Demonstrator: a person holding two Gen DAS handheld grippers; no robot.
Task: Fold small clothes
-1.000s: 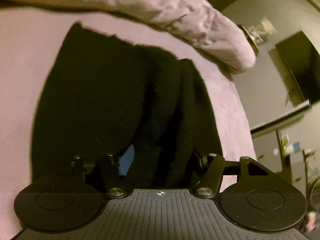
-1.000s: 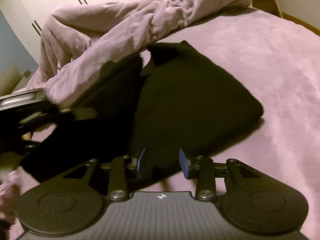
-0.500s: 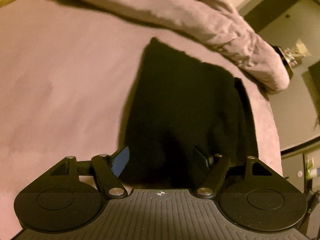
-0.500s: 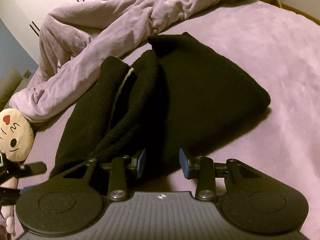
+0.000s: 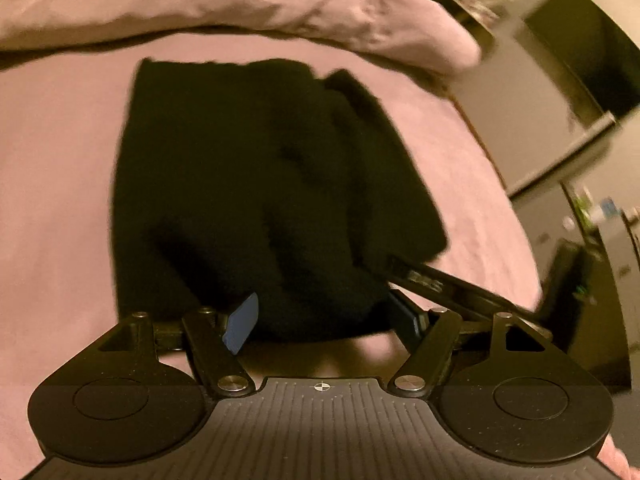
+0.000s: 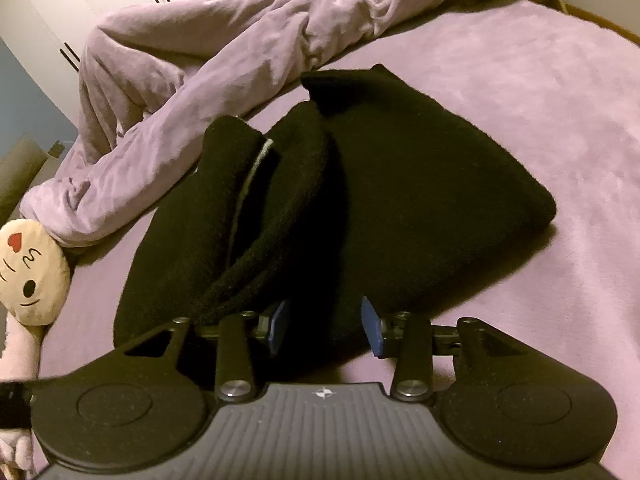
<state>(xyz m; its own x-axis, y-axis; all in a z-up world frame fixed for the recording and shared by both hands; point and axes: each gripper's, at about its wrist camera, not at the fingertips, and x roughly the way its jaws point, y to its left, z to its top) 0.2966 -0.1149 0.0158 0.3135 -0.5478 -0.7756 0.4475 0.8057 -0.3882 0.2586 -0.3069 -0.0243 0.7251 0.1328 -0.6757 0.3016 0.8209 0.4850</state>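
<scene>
Softly heaped on the purple bed cover [image 6: 520, 92], the black garment [image 6: 400, 184] looks thick, limp, fleecy. Both my left gripper [image 5: 320, 316] and right gripper [image 6: 326, 322] gape, straddling its near hem; I'd pinch that doubled edge.

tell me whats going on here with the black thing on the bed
A person with a handheld gripper in each hand is folding a black fleece garment on a purple bedspread. The garment lies partly folded over itself. Both the left gripper and the right gripper are open at its near edge, gripping nothing. A bunched purple blanket and a plush toy lie beyond.
</scene>
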